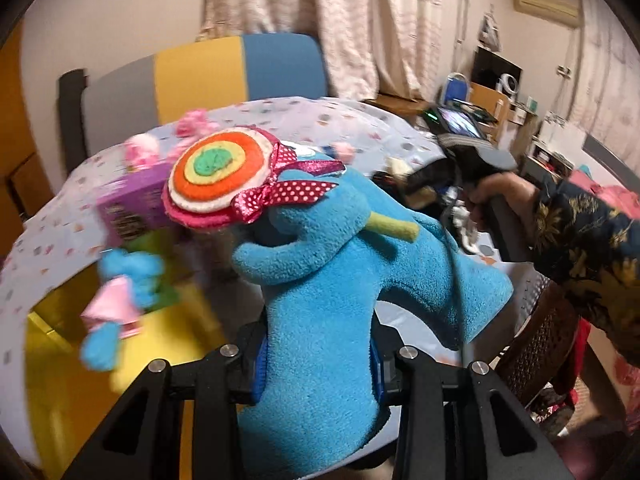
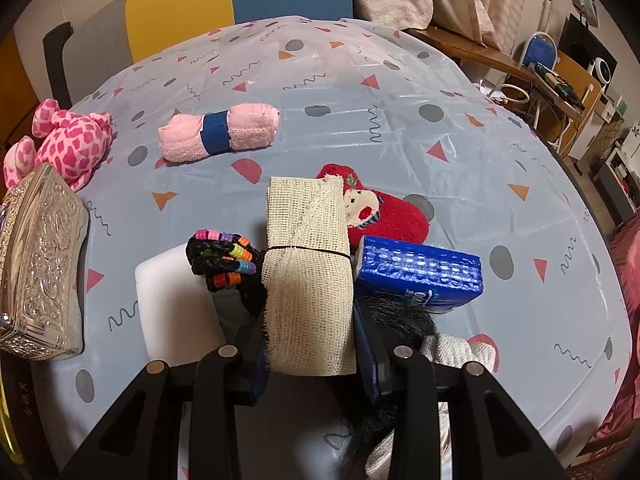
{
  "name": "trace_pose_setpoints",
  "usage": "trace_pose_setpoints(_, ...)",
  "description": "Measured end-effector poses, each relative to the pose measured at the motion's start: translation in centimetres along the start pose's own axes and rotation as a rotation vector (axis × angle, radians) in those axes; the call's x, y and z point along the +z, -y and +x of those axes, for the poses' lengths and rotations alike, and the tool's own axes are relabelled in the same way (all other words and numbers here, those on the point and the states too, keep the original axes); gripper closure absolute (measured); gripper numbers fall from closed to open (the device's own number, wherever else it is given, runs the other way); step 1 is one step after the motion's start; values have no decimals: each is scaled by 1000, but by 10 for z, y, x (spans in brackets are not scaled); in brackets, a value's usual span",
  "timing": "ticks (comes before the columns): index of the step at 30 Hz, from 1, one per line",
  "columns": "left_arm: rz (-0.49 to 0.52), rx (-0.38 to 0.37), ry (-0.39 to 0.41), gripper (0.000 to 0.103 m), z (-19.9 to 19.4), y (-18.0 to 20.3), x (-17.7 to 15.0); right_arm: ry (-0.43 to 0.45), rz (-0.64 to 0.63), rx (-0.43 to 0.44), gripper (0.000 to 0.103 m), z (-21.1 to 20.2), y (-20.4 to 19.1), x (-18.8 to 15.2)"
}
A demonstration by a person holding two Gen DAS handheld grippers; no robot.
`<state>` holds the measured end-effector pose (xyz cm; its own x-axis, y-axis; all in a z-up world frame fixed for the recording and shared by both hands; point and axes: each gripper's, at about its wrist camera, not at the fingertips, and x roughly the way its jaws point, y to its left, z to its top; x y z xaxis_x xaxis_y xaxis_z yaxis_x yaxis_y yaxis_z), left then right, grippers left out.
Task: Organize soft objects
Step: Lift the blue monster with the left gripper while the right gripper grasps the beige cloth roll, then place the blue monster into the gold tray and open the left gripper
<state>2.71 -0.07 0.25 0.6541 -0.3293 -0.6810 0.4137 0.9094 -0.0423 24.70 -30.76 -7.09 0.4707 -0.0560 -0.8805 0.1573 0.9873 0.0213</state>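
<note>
The blue plush toy (image 1: 320, 280) is clamped between the pads of the left gripper (image 1: 316, 364), raised clear of the table (image 1: 60, 220) — what lies beneath is blurred, perhaps a yellow bin. The gauze roll (image 2: 306, 272) is pinched by the right gripper (image 2: 310, 354); beyond the roll bare tablecloth is seen, a blue tissue pack (image 2: 416, 272) just right.

The blue plush toy (image 1: 320, 304) covers the table middle in the left wrist view, and its lower end runs behind the gripper frame. Left of it, a purple box (image 1: 132, 208) and a small blue-and-pink toy (image 1: 120, 300) are motion-blurred, details unreadable. In the right wrist view the gauze roll (image 2: 308, 276) hides part of the red sock (image 2: 384, 212) and the beaded black item (image 2: 224, 258). The silver box (image 2: 40, 264) is cut by the left edge; dark fuzzy fabric (image 2: 400, 320) lies mostly hidden below.
</note>
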Motion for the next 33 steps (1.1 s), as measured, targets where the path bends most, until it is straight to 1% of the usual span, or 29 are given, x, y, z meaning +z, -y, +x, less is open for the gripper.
trace_pose_setpoints(5, -43, 91, -1, 65, -45, -61, -7, 1, -5, -5, 67, 0, -1, 0)
trace_pose_setpoints(8, -50, 183, -15, 65, -61, -105, -15, 1, -8, -7, 67, 0, -2, 0)
trace_pose_setpoints(10, -71, 231, -49, 65, -65, -135, -22, 3, -19, -17, 67, 0, -4, -1)
trace_pose_setpoints(11, -79, 274, -73, 65, -64, -155, -28, 5, -25, -21, 67, 0, -4, -1)
trace_pose_setpoints(12, -81, 299, -88, 65, -63, -165, -32, 6, -30, -24, 67, 0, -5, -1)
trace_pose_setpoints(13, -87, 334, -122, 65, -59, -182, -37, 7, -32, -26, 67, -1, -6, -1)
trace_pose_setpoints(15, -92, 366, -166, 64, -51, -203, -45, 7, -31, -27, 67, 0, -5, -1)
trace_pose_setpoints(18, -72, 403, -227, 64, -36, -226, -52, 6, -29, -29, 67, 0, -5, -1)
trace_pose_setpoints(21, -55, 406, -258, 63, -21, -239, -53, 6, -34, -35, 67, 1, -5, -2)
trace_pose_setpoints(22, -50, 411, -270, 62, -17, -243, -53, 6, -35, -36, 67, 1, -5, -2)
trace_pose_setpoints(23, -46, 413, -289, 59, -11, -249, -55, 6, -34, -36, 67, 1, -5, -2)
trace_pose_setpoints(24, -48, 415, -323, 58, -2, -255, -57, 6, -34, -36, 67, 1, -5, -1)
trace_pose_setpoints(25, -62, 425, -345, 58, 9, -260, -60, 5, -33, -35, 67, 1, -5, -1)
trace_pose_setpoints(26, -78, 428, -354, 58, 10, -265, -62, 5, -33, -35, 67, 1, -5, -1)
trace_pose_setpoints(27, -105, 424, -349, 53, 10, -269, -64, 5, -33, -35, 67, 1, -5, -1)
trace_pose_setpoints(29, -155, 421, -321, 38, 3, -273, -64, 5, -35, -36, 67, 1, -5, -1)
trace_pose_setpoints(31, -204, 409, -285, 35, -7, -274, -67, 7, -42, -40, 67, 1, -6, -1)
trace_pose_setpoints(33, -228, 419, -265, 32, -18, -273, -69, 7, -43, -41, 67, 1, -6, -1)
